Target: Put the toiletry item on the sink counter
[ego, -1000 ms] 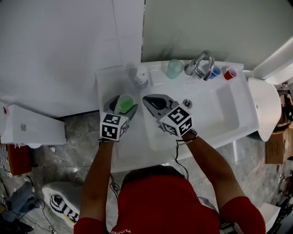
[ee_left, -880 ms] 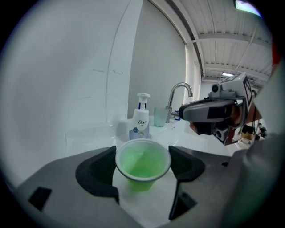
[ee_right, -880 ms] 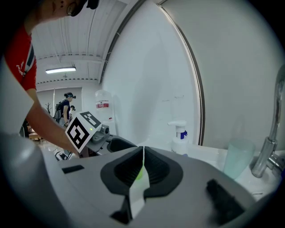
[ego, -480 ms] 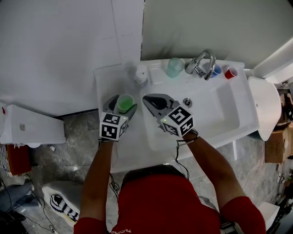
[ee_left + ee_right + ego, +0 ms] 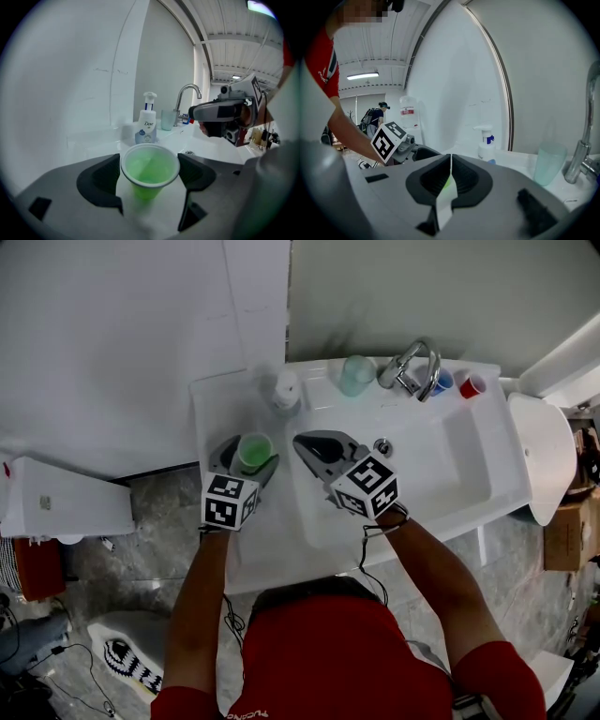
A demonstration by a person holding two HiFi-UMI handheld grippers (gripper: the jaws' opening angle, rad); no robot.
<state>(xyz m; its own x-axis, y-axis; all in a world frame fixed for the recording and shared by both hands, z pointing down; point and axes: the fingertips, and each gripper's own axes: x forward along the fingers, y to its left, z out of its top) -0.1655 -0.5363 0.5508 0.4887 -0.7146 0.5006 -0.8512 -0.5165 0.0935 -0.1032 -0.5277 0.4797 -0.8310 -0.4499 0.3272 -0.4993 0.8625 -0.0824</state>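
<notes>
A green plastic cup (image 5: 253, 451) (image 5: 150, 169) stands upright between the jaws of my left gripper (image 5: 247, 450) (image 5: 150, 174), which is shut on it. Cup and gripper are over the white sink counter (image 5: 217, 407), left of the basin (image 5: 450, 470). My right gripper (image 5: 316, 445) (image 5: 451, 164) hovers over the basin's left end, shut with nothing between its jaws. It shows in the left gripper view to the right of the cup. Whether the cup's base touches the counter is hidden.
At the counter's back stand a white pump soap bottle (image 5: 287, 390) (image 5: 147, 124) (image 5: 486, 144), a pale teal tumbler (image 5: 357, 378) (image 5: 548, 164), a chrome faucet (image 5: 410, 371) (image 5: 185, 100), a blue cup (image 5: 442, 386) and a red cup (image 5: 471, 389). A wall lies left and behind.
Both grippers stay almost where they were. The left one still holds the green cup, and only the head view has shifted slightly.
</notes>
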